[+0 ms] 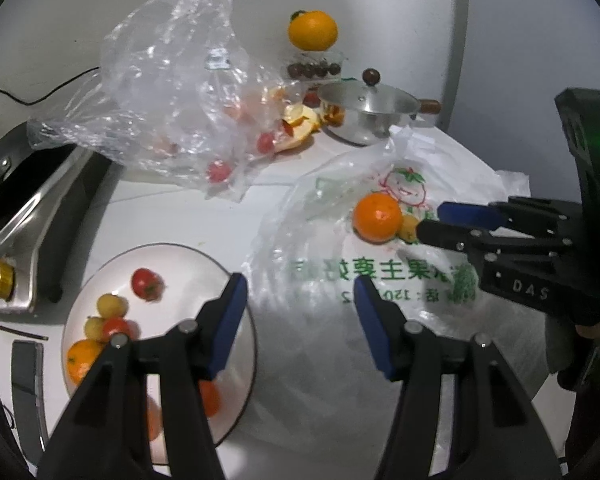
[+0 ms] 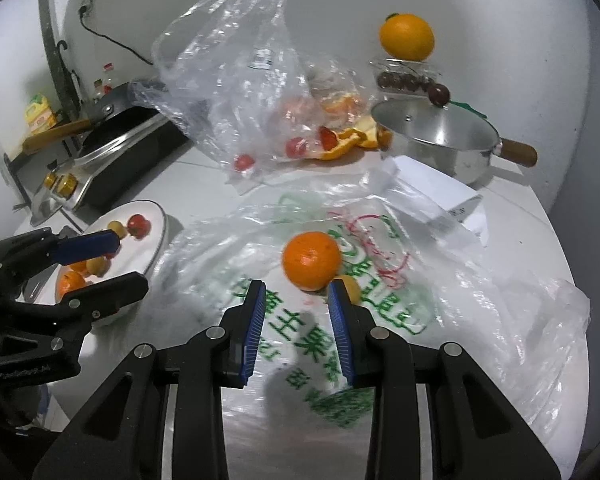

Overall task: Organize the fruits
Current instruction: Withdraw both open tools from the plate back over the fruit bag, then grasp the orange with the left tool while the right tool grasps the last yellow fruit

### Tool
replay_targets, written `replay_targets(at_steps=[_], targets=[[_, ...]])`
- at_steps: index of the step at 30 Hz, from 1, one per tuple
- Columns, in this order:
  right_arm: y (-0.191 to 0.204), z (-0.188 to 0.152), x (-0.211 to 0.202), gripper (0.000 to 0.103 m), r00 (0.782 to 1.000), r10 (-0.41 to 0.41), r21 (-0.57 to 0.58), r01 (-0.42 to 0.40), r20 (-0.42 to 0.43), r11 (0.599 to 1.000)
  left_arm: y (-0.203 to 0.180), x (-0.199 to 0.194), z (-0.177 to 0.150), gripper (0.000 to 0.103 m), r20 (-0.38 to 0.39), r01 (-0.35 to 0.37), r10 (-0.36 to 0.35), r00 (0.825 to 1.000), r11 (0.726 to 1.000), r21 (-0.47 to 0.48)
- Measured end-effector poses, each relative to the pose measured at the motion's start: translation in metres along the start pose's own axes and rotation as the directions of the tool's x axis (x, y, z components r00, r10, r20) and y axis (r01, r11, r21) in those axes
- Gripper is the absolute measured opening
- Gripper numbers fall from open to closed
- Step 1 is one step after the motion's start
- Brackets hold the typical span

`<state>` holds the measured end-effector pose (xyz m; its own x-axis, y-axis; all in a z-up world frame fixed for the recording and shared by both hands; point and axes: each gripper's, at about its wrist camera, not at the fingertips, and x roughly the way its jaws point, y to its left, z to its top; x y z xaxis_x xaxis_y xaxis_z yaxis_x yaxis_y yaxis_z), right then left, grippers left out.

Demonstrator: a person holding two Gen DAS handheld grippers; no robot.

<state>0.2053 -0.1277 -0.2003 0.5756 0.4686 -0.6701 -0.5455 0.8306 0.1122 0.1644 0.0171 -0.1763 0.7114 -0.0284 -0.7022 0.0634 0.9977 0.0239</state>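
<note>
On the white counter (image 2: 204, 184), a printed bag (image 2: 380, 320) lies flat with an orange (image 2: 311, 260) resting on it; a small yellow fruit (image 2: 350, 286) touches the orange's near right side. Right gripper (image 2: 298, 300): jaws narrowly apart, nothing between them, tips just short of the orange, right tip beside the yellow fruit. Left gripper (image 1: 300, 300): jaws partly open, empty, left finger over the plate (image 1: 188, 256) rim, right finger over the bag. Plate holds tomatoes, small yellow fruits and oranges. Behind: clear bag (image 1: 172, 92) with tomatoes, peel, lidded pot (image 2: 440, 136), second orange (image 2: 406, 36) on a clear box. Writing: green Chinese characters on the bag, seen inverted, partly legible; red smiling-fruit cartoon. "DAS" reads on the right gripper's body in the left view.
</note>
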Motion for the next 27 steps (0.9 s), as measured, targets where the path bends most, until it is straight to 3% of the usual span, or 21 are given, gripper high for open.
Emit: replay_targets(at_steps=[9, 27], targets=[[-0.020, 0.002, 0.020, 0.034, 0.999, -0.004, -0.001, 0.004, -0.040, 1.000, -0.007, 0.021, 0.010, 0.057, -0.010, 0.020, -0.021, 1.000, 1.000, -0.009], [-0.023, 0.003, 0.051, 0.034, 0.994, 0.011, -0.034, -0.014, -0.110, 0.999, -0.015, 0.043, 0.022, 0.057, -0.025, 0.035, -0.035, 0.999, 0.999, -0.005]])
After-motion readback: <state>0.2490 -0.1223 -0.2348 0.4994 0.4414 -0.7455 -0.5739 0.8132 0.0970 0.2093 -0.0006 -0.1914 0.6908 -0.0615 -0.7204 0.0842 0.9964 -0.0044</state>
